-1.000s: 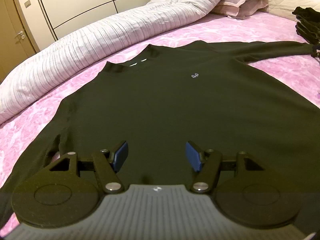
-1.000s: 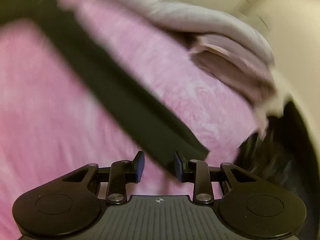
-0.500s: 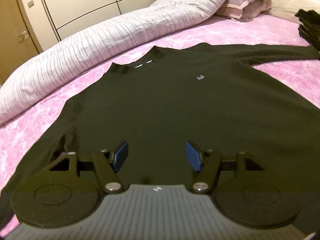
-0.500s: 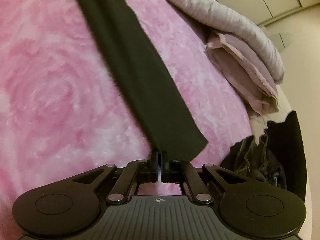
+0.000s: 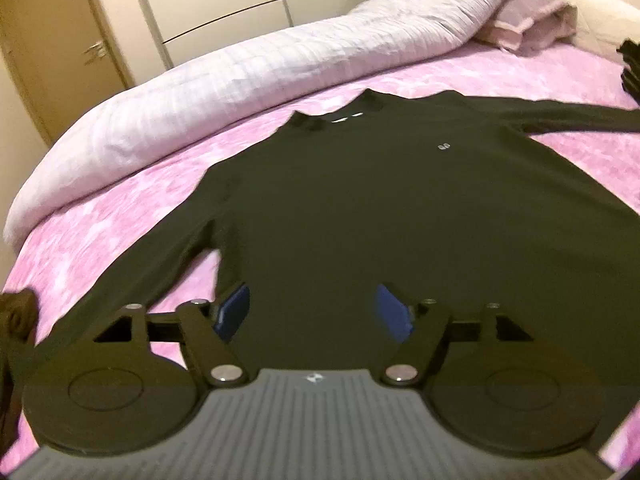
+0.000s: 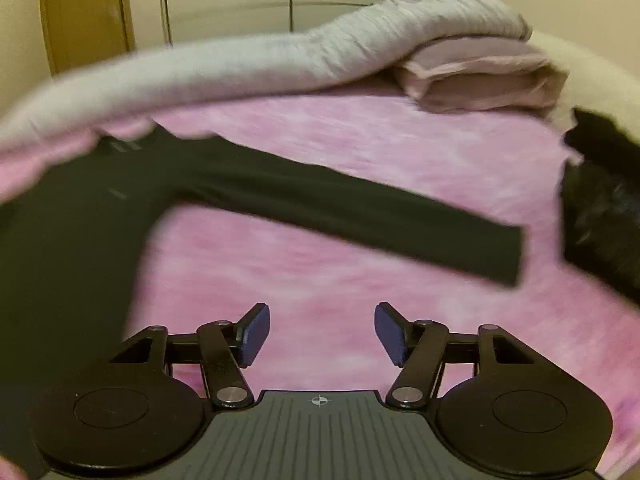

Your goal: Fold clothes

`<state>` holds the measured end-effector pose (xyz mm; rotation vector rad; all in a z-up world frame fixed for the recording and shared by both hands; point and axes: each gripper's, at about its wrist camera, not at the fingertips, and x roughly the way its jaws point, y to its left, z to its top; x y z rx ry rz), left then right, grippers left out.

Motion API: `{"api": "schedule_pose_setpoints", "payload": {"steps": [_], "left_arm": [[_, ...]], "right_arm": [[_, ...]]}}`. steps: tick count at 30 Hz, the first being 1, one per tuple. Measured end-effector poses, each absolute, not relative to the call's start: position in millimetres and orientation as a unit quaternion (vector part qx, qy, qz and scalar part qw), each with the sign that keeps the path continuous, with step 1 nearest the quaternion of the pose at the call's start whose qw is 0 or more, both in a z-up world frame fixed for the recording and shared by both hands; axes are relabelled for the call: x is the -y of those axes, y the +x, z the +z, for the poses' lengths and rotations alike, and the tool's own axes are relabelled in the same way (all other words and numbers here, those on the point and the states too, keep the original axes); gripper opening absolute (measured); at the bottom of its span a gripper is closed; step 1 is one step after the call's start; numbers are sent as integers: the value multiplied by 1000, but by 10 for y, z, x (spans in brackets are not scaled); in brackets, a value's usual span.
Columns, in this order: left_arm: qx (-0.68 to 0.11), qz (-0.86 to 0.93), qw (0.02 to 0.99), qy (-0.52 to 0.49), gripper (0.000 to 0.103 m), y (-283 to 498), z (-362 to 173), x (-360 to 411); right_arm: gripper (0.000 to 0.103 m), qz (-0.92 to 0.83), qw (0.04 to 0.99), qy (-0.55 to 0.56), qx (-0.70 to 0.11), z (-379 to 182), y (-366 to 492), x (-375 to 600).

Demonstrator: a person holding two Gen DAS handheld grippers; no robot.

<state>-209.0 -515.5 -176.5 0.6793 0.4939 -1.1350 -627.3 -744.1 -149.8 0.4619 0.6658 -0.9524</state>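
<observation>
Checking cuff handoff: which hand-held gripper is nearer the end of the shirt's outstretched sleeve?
Right. The right hand-held gripper, jaws opening and empty, hangs over pink bedspread just short of the sleeve cuff. The left hand-held gripper sits over the shirt's lower body, far from it.

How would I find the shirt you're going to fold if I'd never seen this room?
Look at the big bed with the pink blanket. Spread flat across it lies the black long-sleeved shirt, sleeves out to each side. Unlike the crumpled dark clothes pile by its sleeve end, it has a tiny white logo on its chest.
</observation>
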Motion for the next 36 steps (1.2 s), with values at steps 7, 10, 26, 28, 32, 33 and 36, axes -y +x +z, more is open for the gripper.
{"api": "schedule_pose_setpoints", "payload": {"steps": [7,10,26,28,32,33,36], "left_arm": [[-235,-522,767,291,90,-2011,-1623,4259],[-240,-524,763,292,90,-1996,-1660,3991],[-293,-498,770,271,91,-2236,-1813,3287],[-293,-498,772,264,91,-2253,-1793,3242],[-291,-492,781,250,91,-2257,-1740,3161],[-290,-489,784,248,91,-2254,-1726,3142],[-286,-478,795,240,91,-2228,-1686,3080]], "right_arm": [[72,-381,841,260,-283,-1298,-5734,6717],[72,-381,833,261,-304,-1350,-5617,6513],[73,-384,794,325,-342,-1252,-5407,5529],[73,-375,799,307,-357,-1204,-5312,5409],[73,-364,802,286,-377,-1151,-5109,5244],[73,-365,801,283,-381,-1145,-5065,5220],[73,-367,802,265,-389,-1124,-4947,5159]]}}
